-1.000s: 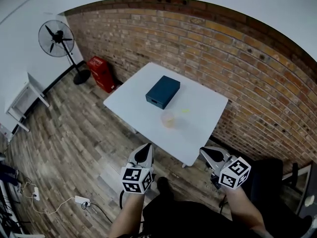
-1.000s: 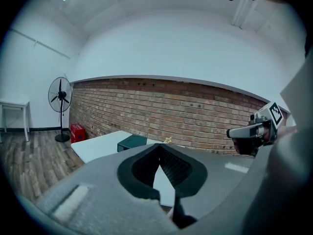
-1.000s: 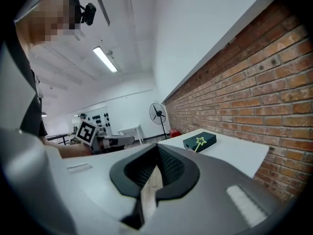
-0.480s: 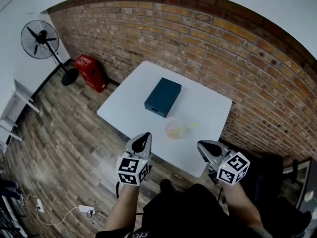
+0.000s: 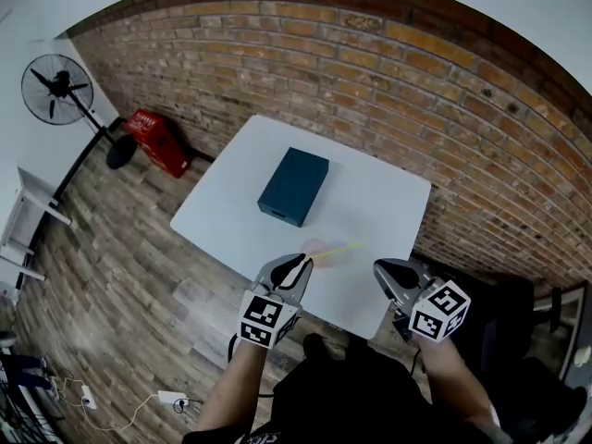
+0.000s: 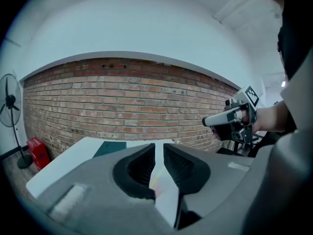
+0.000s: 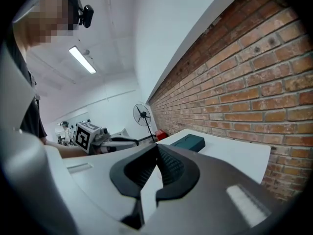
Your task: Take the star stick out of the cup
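One star stick (image 5: 346, 247) leans out of a clear pink cup (image 5: 314, 249) near the front edge of the white bench (image 5: 388, 202). The left gripper (image 5: 298, 265) hangs just in front of the cup. Its jaws are narrow and opening, with nothing held. The right gripper (image 5: 383, 270) is off to the side, jaws together. A dark blue box (image 5: 294, 187) sits farther back.

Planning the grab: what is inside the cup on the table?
A yellow-green stick leans out of the cup. The left tongs, jaws opening, cover the cup's near edge, so its bottom cannot be seen.
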Motion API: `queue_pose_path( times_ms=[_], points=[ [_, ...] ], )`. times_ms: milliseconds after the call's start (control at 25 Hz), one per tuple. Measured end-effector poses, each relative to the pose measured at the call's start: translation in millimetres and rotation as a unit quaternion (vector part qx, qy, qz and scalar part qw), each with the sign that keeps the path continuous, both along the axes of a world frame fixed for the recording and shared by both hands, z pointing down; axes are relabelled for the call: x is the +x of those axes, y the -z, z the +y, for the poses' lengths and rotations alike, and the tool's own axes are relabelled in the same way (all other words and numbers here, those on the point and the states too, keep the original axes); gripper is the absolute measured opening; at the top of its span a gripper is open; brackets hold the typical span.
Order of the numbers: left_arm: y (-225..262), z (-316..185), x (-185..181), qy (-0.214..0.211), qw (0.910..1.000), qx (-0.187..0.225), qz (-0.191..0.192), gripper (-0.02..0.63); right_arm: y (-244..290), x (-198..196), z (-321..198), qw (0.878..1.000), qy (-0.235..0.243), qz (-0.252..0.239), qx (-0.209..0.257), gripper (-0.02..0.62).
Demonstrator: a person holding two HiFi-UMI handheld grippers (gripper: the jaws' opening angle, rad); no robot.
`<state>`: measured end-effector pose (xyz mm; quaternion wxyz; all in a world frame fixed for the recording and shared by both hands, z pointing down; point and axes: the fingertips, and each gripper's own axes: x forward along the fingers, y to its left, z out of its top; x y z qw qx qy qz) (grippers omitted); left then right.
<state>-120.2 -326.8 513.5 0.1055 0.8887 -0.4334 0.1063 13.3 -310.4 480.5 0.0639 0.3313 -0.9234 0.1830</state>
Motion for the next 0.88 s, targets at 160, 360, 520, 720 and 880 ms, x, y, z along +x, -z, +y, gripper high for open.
queue_pose_path(
  times_ms=[160, 360, 520, 720, 880],
  points=[
    [-25, -19, 33, -0.046, 0.9981, -0.014, -0.04, 0.104, -9, 15, -13, 1.0, -0.001, 0.002, -0.011, 0.002],
    [-51, -33, 62, -0.075, 0.9932, -0.042, -0.078, 0.127, -16, 36, -21, 1.0, -0.009, 0.003, -0.023, 0.002],
    [-78, -39, 76, -0.091, 0.9868, -0.051, -0.124, 0.135, -30, 54, -23, 0.999, -0.017, 0.003, -0.04, 0.0],
    [-102, -49, 80, -0.1, 0.9809, -0.069, -0.152, 0.135, -39, 62, -28, 0.998, -0.022, 0.004, -0.052, 0.0],
    [-117, -55, 82, -0.101, 0.9776, -0.086, -0.164, 0.132, -44, 67, -30, 0.998, -0.021, 0.008, -0.057, 0.002]
  ],
)
